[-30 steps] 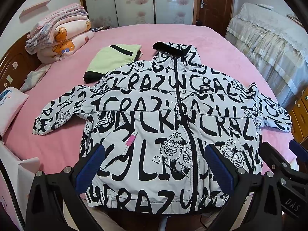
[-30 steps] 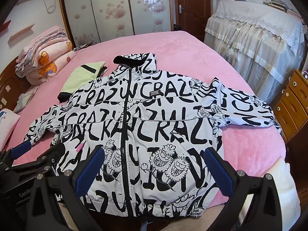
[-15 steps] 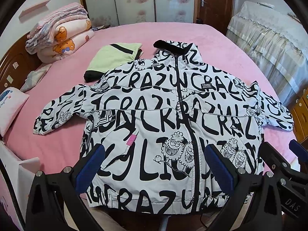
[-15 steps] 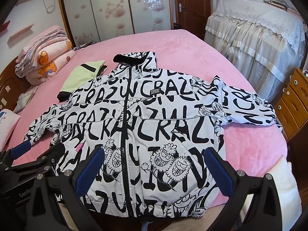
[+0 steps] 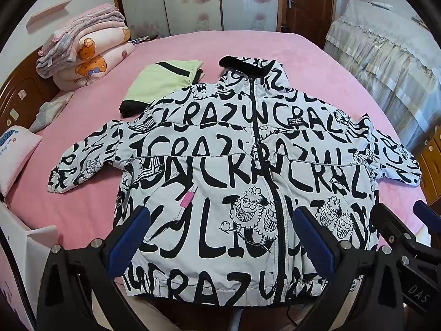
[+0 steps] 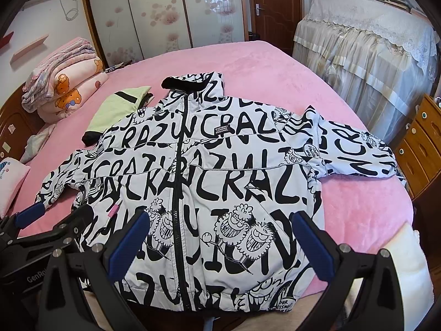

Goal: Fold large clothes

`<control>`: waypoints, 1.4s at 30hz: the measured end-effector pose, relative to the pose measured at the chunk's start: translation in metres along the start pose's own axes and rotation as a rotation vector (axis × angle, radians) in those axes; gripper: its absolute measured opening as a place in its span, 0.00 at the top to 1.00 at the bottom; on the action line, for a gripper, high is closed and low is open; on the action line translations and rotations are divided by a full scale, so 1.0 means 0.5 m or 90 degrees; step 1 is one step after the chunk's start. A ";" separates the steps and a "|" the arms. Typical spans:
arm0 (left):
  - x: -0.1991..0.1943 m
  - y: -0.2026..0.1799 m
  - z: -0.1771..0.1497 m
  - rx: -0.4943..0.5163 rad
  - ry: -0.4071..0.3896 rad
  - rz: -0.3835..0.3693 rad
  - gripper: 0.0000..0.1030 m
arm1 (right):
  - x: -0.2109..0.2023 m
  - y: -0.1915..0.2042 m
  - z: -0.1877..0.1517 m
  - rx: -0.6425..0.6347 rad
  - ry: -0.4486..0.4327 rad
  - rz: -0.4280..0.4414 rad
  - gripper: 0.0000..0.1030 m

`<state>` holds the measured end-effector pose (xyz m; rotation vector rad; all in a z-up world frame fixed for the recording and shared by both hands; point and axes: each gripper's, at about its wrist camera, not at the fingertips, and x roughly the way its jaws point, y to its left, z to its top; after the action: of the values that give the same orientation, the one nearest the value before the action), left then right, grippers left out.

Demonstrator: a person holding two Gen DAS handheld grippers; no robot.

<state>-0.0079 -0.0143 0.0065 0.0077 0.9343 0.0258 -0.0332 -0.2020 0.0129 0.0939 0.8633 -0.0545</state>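
Above the near hem, the left gripper (image 5: 220,237) and right gripper (image 6: 220,237) hover with jaws wide apart, holding nothing. The jacket (image 5: 242,182) lies spread front-up on the pink bed (image 5: 317,63) (zipped, sleeves out sideways), its shoulder overlapping a folded green garment (image 5: 162,80).

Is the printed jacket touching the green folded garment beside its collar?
Touching. In the left wrist view the jacket shoulder lies over the near corner of the green garment, with no pink bed showing between them.
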 end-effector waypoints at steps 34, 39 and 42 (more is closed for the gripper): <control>-0.036 0.014 0.027 0.034 -0.044 0.018 0.01 | -0.007 -0.003 0.017 -0.013 -0.020 0.004 0.00; -0.052 -0.025 0.059 0.056 -0.056 0.026 0.01 | -0.016 -0.037 0.047 -0.014 -0.056 -0.010 0.00; -0.060 -0.058 0.074 0.083 -0.069 0.020 0.01 | -0.026 -0.065 0.066 -0.004 -0.076 -0.018 0.00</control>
<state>0.0045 -0.0441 0.0518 0.1429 0.8257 -0.0060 -0.0195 -0.2378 0.0423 0.0725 0.7451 -0.0827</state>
